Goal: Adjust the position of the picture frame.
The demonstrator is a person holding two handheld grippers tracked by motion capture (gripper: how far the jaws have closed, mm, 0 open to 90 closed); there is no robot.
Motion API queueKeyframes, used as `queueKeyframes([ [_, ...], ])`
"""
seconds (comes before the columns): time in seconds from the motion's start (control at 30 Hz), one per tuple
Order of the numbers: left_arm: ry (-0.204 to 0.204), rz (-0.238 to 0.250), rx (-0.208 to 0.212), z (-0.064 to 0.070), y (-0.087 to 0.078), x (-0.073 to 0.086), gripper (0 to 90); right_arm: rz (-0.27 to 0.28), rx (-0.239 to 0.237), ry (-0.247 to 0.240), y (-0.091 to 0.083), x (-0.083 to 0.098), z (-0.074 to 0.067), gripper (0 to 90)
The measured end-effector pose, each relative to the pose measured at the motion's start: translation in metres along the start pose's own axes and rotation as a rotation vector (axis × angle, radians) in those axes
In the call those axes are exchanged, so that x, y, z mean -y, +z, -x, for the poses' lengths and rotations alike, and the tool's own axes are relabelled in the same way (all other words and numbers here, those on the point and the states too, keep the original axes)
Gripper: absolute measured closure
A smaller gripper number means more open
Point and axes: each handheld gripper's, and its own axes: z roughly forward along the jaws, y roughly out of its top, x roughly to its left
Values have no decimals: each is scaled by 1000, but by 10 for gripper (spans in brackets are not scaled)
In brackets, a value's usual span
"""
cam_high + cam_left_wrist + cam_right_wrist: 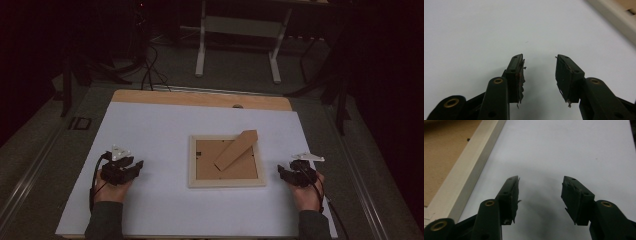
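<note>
Left claw over white bench, jaws parted, nothing between worn pads. Pale picture frame edge beyond and right of the claw, well apart.

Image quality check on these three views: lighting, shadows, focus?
High view: dim overall, surroundings nearly black, the white table sheet the brightest area, picture frame soft but readable. Left gripper view: even light, no glare; left gripper sharp, frame corner at top right blurred. Right gripper view: broad soft shadow on the sheet between the open jaws of the right gripper; frame edge slightly soft.
</note>
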Motion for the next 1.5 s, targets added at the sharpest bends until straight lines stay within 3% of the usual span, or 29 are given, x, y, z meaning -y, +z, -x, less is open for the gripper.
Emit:
queueKeyframes([
  [0.03, 8, 2, 7, 2, 0, -1, 592, 6, -9, -1, 0, 0, 0, 530],
  [0.07, 31, 4, 6, 7, -1, -2, 597, 21, -31, -3, -2, 1, 0, 622],
  [0.2, 48, 8, 18, 11, -1, -2, 621, 60, -34, -13, -7, 1, -2, 704],
  [0.4, 77, 21, 32, 20, -3, -5, 619, 70, -21, -13, -8, 0, -4, 710],
  [0.63, 54, 23, 70, 26, -1, -6, 599, 101, -42, -3, -10, -1, -9, 758],
  [0.77, 67, 23, 82, 30, -1, -7, 604, 102, -45, -4, -8, -2, -14, 804],
  [0.9, 70, 37, 85, 33, 0, -7, 598, 93, -73, -16, -5, -2, -19, 880],
  [0.97, 65, 46, 91, 34, 0, -7, 579, 92, -108, 0, -3, -2, -21, 897],
  [1.5, 88, 54, 136, 43, -1, -9, 564, 36, -182, -33, 9, 0, -35, 900],
])
